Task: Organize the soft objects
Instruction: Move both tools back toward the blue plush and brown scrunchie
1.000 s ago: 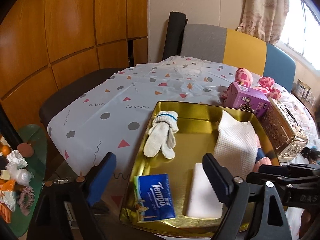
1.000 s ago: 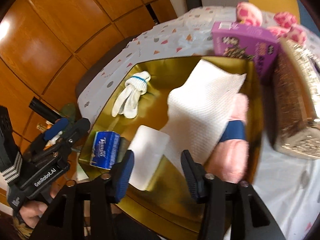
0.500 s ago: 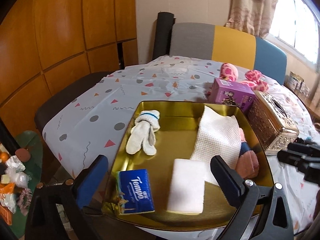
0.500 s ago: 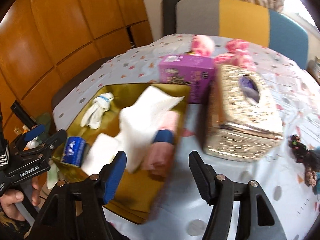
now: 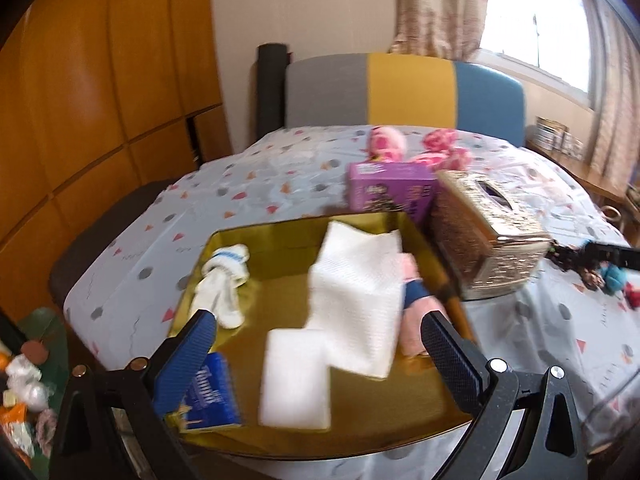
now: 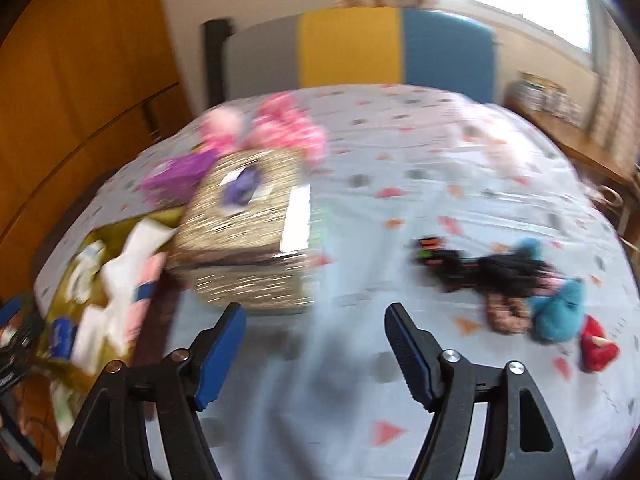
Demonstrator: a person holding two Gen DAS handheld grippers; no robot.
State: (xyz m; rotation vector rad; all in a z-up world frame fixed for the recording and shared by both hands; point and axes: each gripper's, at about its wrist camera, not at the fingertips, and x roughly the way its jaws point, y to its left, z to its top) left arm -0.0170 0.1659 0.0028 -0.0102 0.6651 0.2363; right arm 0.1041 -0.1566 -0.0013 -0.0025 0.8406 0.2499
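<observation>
Lying in the gold tray (image 5: 256,240) on the bench (image 6: 360,184), the white cloth (image 5: 356,292), glove (image 5: 224,284) and sponge (image 5: 296,380) sit under the wide, empty left hand-held gripper (image 5: 316,344); the right hand-held gripper (image 6: 316,336), its jaws just opening, holds nothing over bare cloth.

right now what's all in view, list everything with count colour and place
shallow gold metal tray: 1, gold, near table edge
white knit glove: 1, white with blue band, tray's left
white paper towel: 1, white, tray middle
white foam block: 1, white, tray front
blue tissue pack: 1, blue, tray's front left corner
rolled pink cloth: 1, pink with blue band, tray's right
purple box: 1, purple, behind tray
glittery gold tissue box: 1, gold, right of tray
pink plush toys: count unclear, pink, behind boxes
small plush toys: several, teal, red, brown, on the cloth right of the tissue box
left gripper: open, over tray
right gripper: open, empty, jaws just opening
</observation>
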